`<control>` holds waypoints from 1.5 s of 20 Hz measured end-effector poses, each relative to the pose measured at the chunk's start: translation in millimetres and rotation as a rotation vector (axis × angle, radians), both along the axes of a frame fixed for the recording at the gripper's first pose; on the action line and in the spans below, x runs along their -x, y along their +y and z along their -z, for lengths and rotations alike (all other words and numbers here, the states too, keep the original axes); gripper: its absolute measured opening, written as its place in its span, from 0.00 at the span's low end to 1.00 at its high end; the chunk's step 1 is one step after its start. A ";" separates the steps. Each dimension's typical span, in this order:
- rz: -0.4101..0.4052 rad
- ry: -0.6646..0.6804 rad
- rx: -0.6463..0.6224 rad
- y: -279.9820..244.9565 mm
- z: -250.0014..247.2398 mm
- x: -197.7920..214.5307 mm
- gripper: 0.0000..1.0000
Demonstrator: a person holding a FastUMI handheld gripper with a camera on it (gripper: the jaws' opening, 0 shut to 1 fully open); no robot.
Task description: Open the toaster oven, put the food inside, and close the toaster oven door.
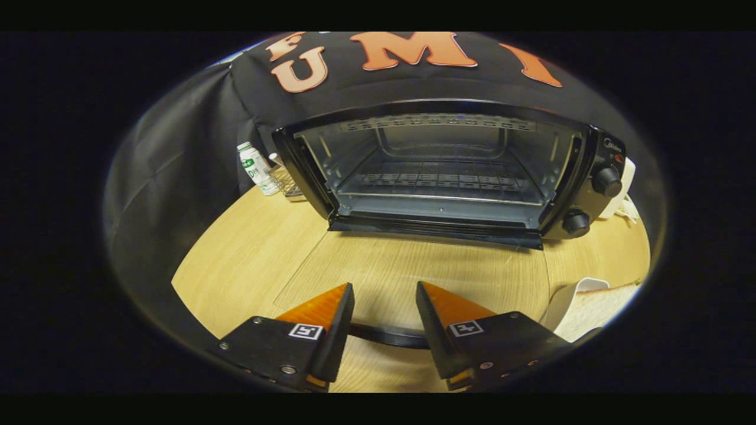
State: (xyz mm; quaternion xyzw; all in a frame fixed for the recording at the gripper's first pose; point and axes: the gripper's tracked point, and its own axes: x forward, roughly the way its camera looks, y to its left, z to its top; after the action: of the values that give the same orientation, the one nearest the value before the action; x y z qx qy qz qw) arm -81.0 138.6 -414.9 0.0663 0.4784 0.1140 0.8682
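Toaster oven (440, 171) sitting open, straight ahead of my claw (384, 319).

Its glass door (413, 254) is lying flat on the wooden table (248, 265), handle (387, 336) crossing between my fingers (322, 310), which I'm holding spread, gripping nothing. Rack inside is showing bare. Bread slice (596, 310) on a white plate (570, 295) is sitting just off my right finger. White bottle (257, 168) is standing beside the oven's left wall.

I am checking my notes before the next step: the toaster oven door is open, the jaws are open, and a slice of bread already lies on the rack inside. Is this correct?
One detail is wrong. In the gripper view the rack inside the toaster oven holds nothing; the bread lies on a white plate beside the gripper. The door is open and the jaws stand apart, as you wrote.
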 end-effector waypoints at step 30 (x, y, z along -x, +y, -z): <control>0.244 -0.151 0.001 -152.5 -141.0 -7.7 0.95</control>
State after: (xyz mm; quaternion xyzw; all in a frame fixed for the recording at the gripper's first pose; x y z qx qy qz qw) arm -73.3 -13.9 -273.9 0.1149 0.4003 0.0119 0.9091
